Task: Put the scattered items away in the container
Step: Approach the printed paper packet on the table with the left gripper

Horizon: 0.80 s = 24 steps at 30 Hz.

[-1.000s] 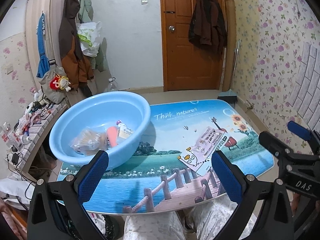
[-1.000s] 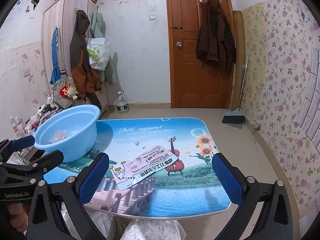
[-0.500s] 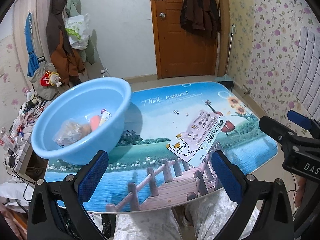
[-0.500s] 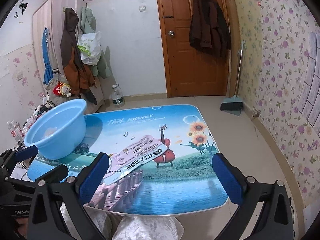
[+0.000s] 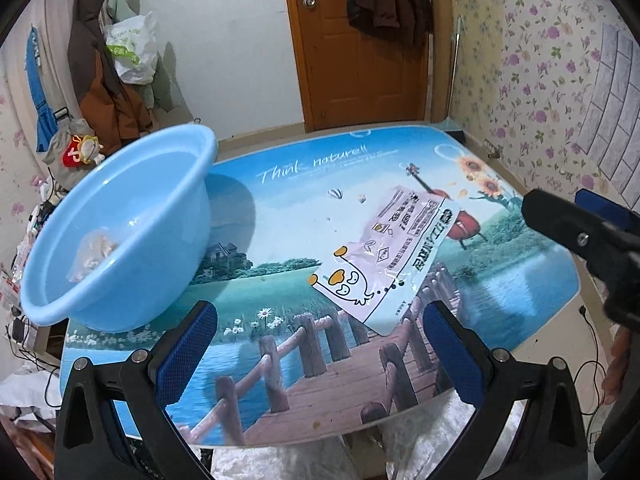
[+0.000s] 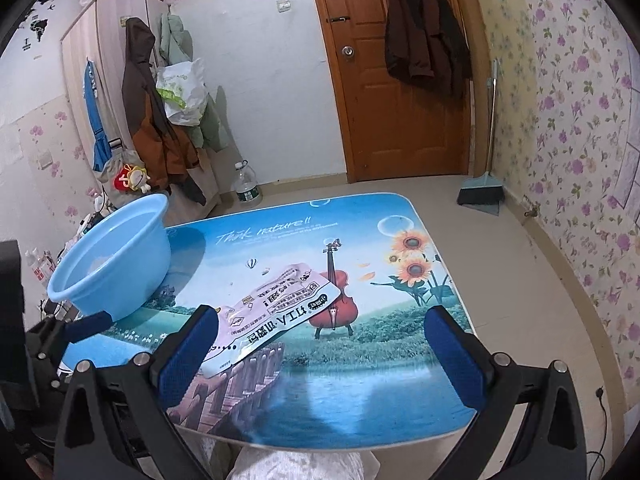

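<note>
Between right claw [image 6: 320, 346] fingers' left side: packet [image 6: 276, 310], flat on table [image 6: 360, 380].

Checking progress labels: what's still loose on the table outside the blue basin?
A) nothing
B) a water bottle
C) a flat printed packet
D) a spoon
C: one flat printed packet lies on the table, to the right of the blue basin and apart from it; both open grippers hold nothing.
</note>
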Each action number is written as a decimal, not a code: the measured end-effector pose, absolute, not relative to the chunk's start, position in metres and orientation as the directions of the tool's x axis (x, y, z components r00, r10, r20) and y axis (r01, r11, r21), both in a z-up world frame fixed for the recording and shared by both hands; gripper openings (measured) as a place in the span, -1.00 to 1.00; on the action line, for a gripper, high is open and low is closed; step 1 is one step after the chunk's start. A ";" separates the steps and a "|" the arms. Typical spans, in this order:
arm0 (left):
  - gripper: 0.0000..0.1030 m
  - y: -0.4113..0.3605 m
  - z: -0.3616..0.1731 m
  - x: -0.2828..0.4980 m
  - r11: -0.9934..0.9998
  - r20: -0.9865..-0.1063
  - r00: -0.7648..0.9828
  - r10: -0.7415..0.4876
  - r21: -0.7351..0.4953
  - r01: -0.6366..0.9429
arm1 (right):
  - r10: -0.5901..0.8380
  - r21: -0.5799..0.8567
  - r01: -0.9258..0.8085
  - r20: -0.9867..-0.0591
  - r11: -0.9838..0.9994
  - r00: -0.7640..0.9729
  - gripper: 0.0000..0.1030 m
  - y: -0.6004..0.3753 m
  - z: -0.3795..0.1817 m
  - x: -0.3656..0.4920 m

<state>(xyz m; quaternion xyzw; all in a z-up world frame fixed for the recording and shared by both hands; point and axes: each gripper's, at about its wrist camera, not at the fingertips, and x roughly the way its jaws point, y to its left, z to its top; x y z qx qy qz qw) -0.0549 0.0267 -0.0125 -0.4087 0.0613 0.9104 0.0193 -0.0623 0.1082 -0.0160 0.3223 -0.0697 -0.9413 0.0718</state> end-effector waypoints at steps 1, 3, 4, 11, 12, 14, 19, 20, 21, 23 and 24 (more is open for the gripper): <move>1.00 0.026 -0.014 -0.057 -0.992 -0.749 -0.662 -0.017 0.097 -0.084 | -0.187 0.184 0.093 -0.601 -0.978 -0.777 1.00 0.108 -0.018 -0.066; 1.00 0.027 -0.018 -0.062 -0.991 -0.754 -0.656 -0.023 0.103 -0.084 | -0.196 0.195 0.094 -0.610 -0.976 -0.768 1.00 0.109 -0.022 -0.071; 1.00 0.027 -0.020 -0.064 -0.991 -0.756 -0.654 -0.026 0.107 -0.084 | -0.198 0.198 0.093 -0.614 -0.976 -0.764 1.00 0.108 -0.025 -0.075; 1.00 0.032 -0.024 -0.086 -0.989 -0.758 -0.651 -0.033 0.119 -0.089 | -0.202 0.207 0.087 -0.640 -0.975 -0.741 1.00 0.109 -0.040 -0.091; 1.00 0.033 -0.025 -0.090 -0.988 -0.757 -0.653 -0.036 0.124 -0.090 | -0.197 0.207 0.080 -0.642 -0.975 -0.741 1.00 0.111 -0.041 -0.093; 1.00 0.036 -0.026 -0.099 -0.987 -0.759 -0.650 -0.042 0.132 -0.090 | -0.189 0.210 0.067 -0.638 -0.975 -0.747 1.00 0.116 -0.041 -0.095; 1.00 0.041 -0.032 -0.122 -0.988 -0.780 -0.625 -0.035 0.120 -0.094 | -0.160 0.212 0.031 -0.626 -0.977 -0.763 1.00 0.130 -0.038 -0.100; 1.00 0.042 -0.032 -0.125 -0.988 -0.779 -0.626 -0.033 0.118 -0.095 | -0.156 0.214 0.024 -0.626 -0.977 -0.764 1.00 0.133 -0.039 -0.101; 1.00 0.043 -0.031 -0.128 -0.989 -0.779 -0.627 -0.034 0.118 -0.094 | -0.152 0.215 0.018 -0.626 -0.977 -0.765 1.00 0.135 -0.039 -0.102; 1.00 0.044 -0.029 -0.134 -0.989 -0.775 -0.631 -0.035 0.119 -0.091 | -0.147 0.217 0.010 -0.627 -0.976 -0.765 1.00 0.139 -0.040 -0.103; 1.00 0.045 -0.029 -0.136 -0.989 -0.773 -0.634 -0.038 0.121 -0.089 | -0.146 0.219 0.006 -0.628 -0.976 -0.764 1.00 0.140 -0.041 -0.104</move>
